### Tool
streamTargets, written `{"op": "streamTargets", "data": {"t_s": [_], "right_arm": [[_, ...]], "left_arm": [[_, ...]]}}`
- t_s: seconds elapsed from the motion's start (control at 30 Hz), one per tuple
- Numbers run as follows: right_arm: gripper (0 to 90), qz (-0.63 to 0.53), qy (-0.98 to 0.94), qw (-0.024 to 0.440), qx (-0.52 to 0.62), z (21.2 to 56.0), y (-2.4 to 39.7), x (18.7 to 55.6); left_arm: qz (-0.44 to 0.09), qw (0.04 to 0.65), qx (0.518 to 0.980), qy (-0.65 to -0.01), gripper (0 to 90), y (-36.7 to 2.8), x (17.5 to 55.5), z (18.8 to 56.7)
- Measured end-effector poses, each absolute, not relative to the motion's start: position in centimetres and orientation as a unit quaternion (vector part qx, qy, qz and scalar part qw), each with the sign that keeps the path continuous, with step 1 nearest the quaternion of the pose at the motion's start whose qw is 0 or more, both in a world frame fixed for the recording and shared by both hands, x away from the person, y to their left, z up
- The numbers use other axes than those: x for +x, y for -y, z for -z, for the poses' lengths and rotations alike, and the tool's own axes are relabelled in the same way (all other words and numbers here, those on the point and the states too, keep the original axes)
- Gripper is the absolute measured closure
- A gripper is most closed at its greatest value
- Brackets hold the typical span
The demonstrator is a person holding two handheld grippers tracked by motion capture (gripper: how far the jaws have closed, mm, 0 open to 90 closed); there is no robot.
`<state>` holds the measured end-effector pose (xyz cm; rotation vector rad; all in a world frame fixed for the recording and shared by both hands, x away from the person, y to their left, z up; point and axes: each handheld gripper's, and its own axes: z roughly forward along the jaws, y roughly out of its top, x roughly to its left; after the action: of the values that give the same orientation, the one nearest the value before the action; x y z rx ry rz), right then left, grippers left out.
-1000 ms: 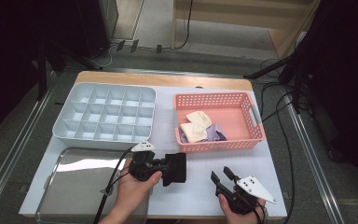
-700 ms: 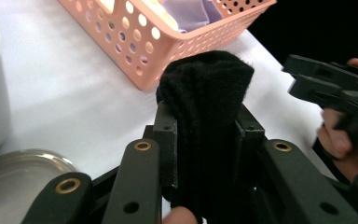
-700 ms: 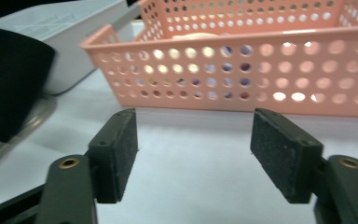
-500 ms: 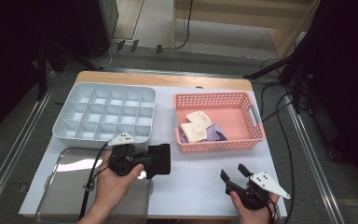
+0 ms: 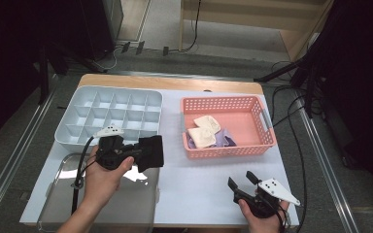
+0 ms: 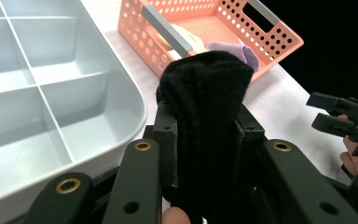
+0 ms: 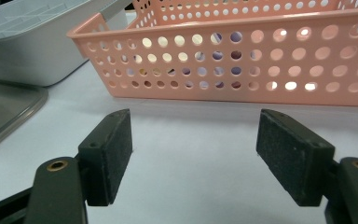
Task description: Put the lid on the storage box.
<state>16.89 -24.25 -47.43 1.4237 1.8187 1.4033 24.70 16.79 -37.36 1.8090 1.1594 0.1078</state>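
Black knit fabric, a folded sock (image 6: 205,121) by the look of it, is pinched firmly between the jaws of the left hand-held gripper (image 5: 148,153), and it's up off the white surface (image 5: 209,179), hanging just over the near right corner of the grey compartment tray (image 5: 77,126) and the top edge of the shiny metal tray (image 5: 63,204). From the left gripper view the sock stands up between the pads, bunched and rounded at the top, with the pink basket (image 6: 279,42) beyond it. Over on the other side, the right hand-held gripper (image 5: 243,183) sits low near the front edge of the surface, jaws spread wide, having just opened, and nothing between them. Its own view looks straight at the perforated wall of that pink basket (image 7: 242,70), bare white surface between the two pads (image 7: 114,154). Inside the basket, the high view picks out two pale folded pieces (image 5: 205,131) and a lilac one (image 5: 226,138) tucked beside them. The two grippers are well apart.
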Motion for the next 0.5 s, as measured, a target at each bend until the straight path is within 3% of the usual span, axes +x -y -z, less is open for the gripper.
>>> {"op": "streamTargets", "data": {"t_s": [0.5], "right_arm": [[27.5, -0.504, -0.657, 0.22, 0.517, 47.5, 24.2, 16.7]], "left_arm": [[-0.055, 0.485, 0.723, -0.488, 69.5, -18.5, 26.6, 35.9]]}}
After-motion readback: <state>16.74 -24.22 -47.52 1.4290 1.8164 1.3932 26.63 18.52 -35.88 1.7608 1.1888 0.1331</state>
